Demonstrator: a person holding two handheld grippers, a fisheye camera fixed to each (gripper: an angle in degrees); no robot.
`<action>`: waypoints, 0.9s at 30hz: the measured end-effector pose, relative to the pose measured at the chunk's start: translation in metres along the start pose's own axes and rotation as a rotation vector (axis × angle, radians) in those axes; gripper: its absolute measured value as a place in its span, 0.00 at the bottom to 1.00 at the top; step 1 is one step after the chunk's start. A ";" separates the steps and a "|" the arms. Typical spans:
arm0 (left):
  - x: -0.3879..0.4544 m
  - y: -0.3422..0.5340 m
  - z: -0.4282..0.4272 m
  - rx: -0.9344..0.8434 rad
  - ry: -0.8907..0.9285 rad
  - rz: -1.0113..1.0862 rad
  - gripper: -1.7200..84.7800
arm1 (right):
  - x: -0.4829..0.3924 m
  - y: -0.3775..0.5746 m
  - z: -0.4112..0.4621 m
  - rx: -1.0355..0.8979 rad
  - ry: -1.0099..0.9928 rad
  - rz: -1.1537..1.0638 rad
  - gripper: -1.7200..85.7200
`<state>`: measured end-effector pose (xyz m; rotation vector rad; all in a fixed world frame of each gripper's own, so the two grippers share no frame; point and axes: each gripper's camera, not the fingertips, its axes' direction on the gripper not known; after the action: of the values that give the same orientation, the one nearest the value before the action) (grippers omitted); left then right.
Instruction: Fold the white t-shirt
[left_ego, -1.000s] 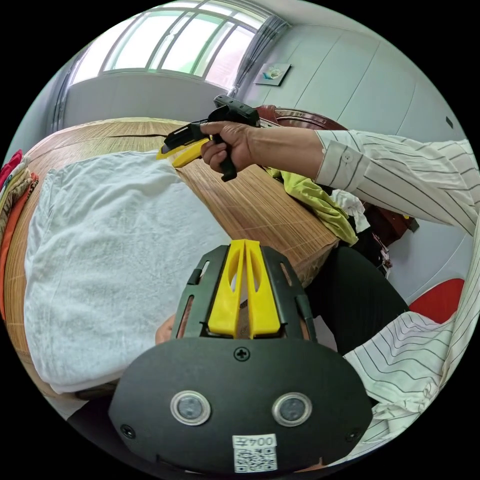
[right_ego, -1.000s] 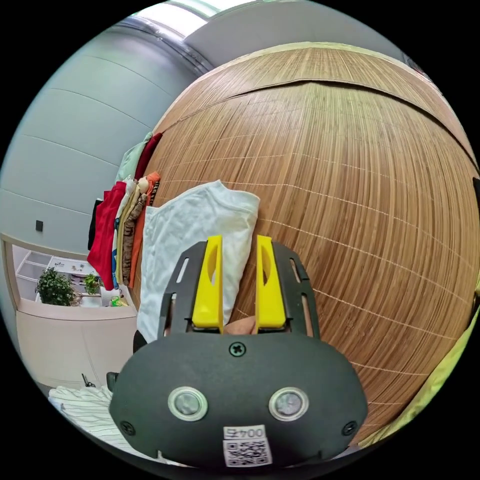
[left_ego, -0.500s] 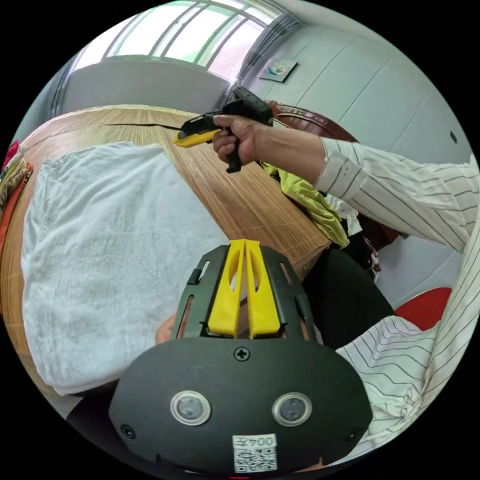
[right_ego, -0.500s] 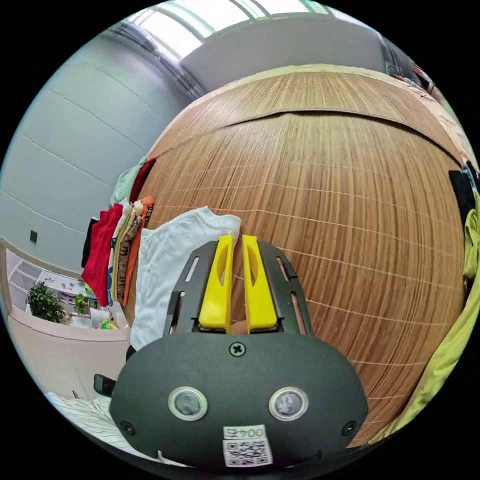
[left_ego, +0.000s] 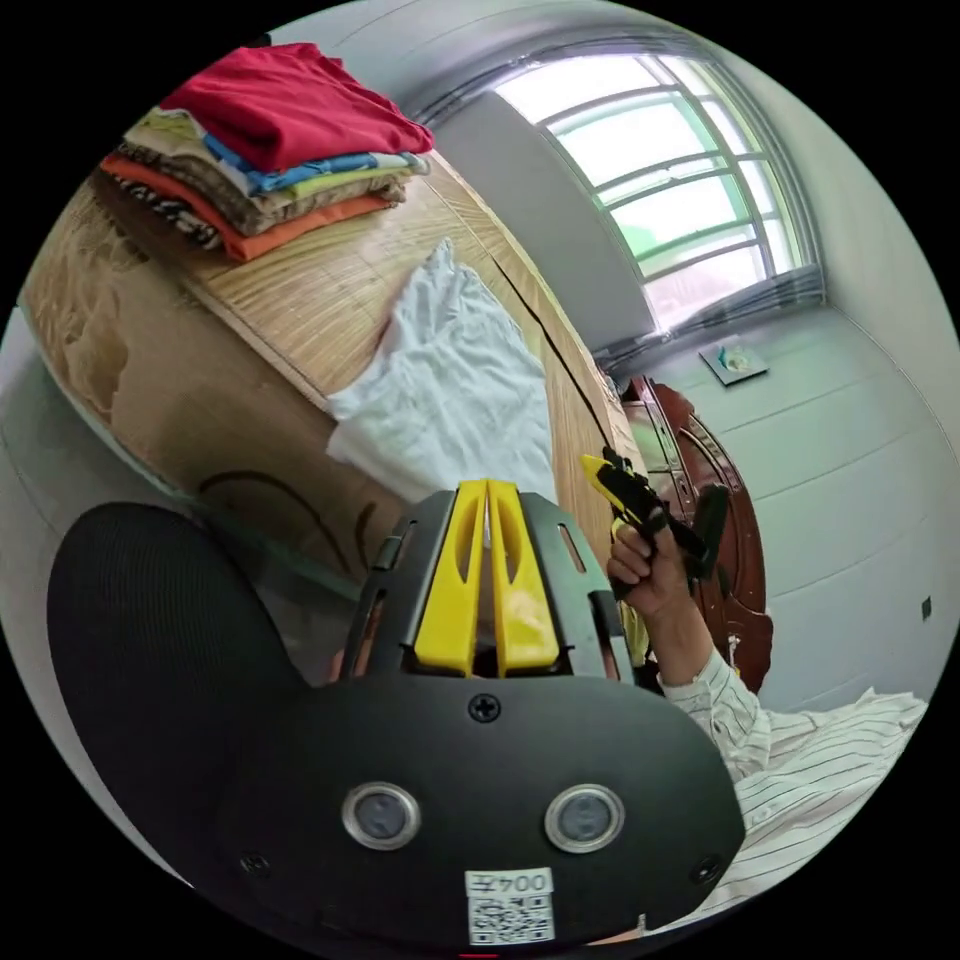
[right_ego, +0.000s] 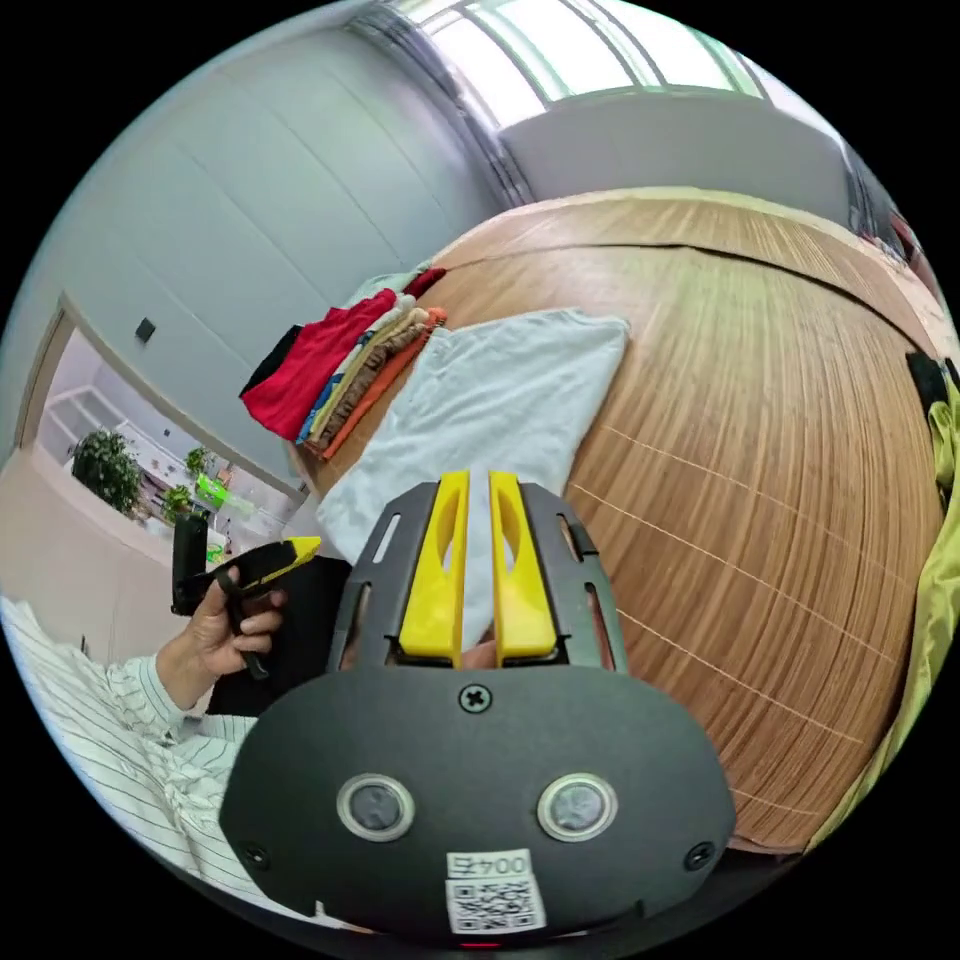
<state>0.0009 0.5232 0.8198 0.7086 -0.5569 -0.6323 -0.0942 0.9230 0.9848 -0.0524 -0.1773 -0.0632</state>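
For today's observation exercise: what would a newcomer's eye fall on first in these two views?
Probably the white t-shirt, lying folded on the bamboo mat, beside a bright stack of folded clothes topped in red. Next, the yellow-jawed grippers: the left gripper and the right gripper, both off the shirt with jaws close together and nothing between them.
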 end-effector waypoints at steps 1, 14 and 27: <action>-0.005 0.001 -0.006 0.012 -0.009 -0.025 0.03 | -0.033 0.008 0.000 0.010 0.002 -0.096 0.12; -0.053 -0.003 -0.049 0.037 0.029 -0.191 0.13 | -0.236 0.102 0.140 -0.194 0.413 -0.971 0.11; -0.069 -0.033 -0.023 0.019 0.270 -0.277 0.24 | -0.194 0.042 0.090 -0.201 0.171 -0.617 0.04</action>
<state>-0.0421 0.5607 0.7634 0.8818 -0.2165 -0.7740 -0.2978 0.9812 1.0370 -0.1904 -0.0099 -0.6994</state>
